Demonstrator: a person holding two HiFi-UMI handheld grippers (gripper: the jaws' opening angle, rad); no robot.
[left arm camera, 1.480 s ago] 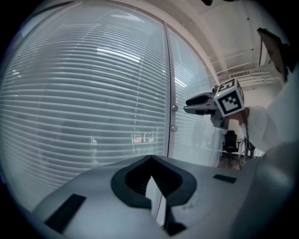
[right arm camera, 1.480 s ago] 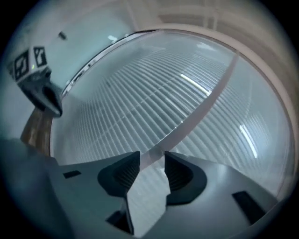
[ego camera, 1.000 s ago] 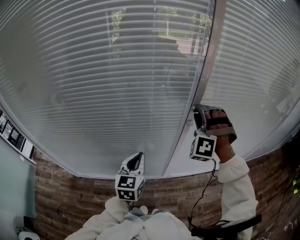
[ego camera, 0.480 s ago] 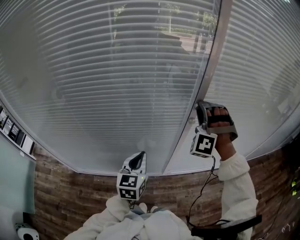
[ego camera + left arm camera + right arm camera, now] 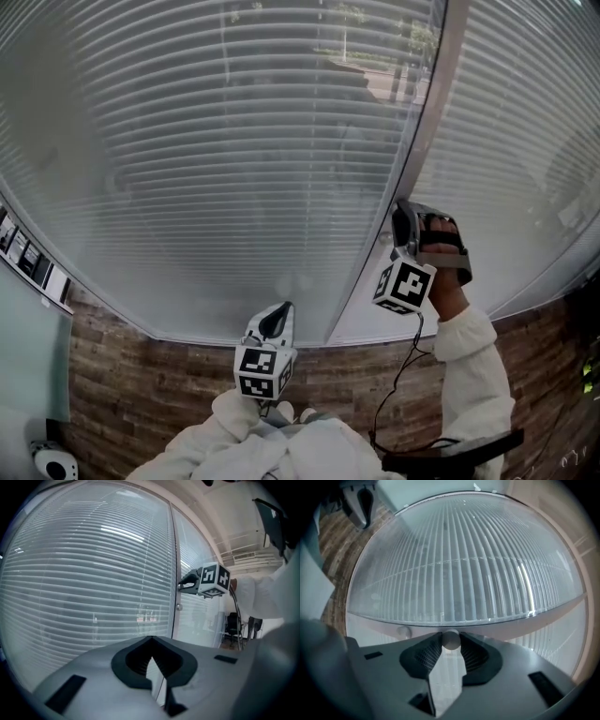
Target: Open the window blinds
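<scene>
**Item: window blinds (image 5: 234,169), task to open them. Status: at the start.**

- Blinds: behind glass in the head view, filling it from 9 o'clock over 12 to 3. The slats are down across both panes. They lie nearly flat, with only dim outdoor shapes showing near 12 o'clock. Judged not yet opened.
- Left gripper (image 5: 151,641): at 6 o'clock in the head view, well short of the glass. Its jaw tips are together with nothing between them. It takes no part in the task here.
- Frame post (image 5: 412,159): runs from 1 o'clock down toward 6, between the two panes.
- Right gripper (image 5: 450,646): at 4 o'clock in the head view, at the post. Its jaws are closing on a small round knob (image 5: 451,638), and both pads appear to touch it.
- Second knob (image 5: 403,631): sits at 9 o'clock of the held one, untouched.
- Remaining, as judged: secure the grip, then turn the knob until the slats tilt open.
- Containers: none in any view, so no contents to list.
</scene>
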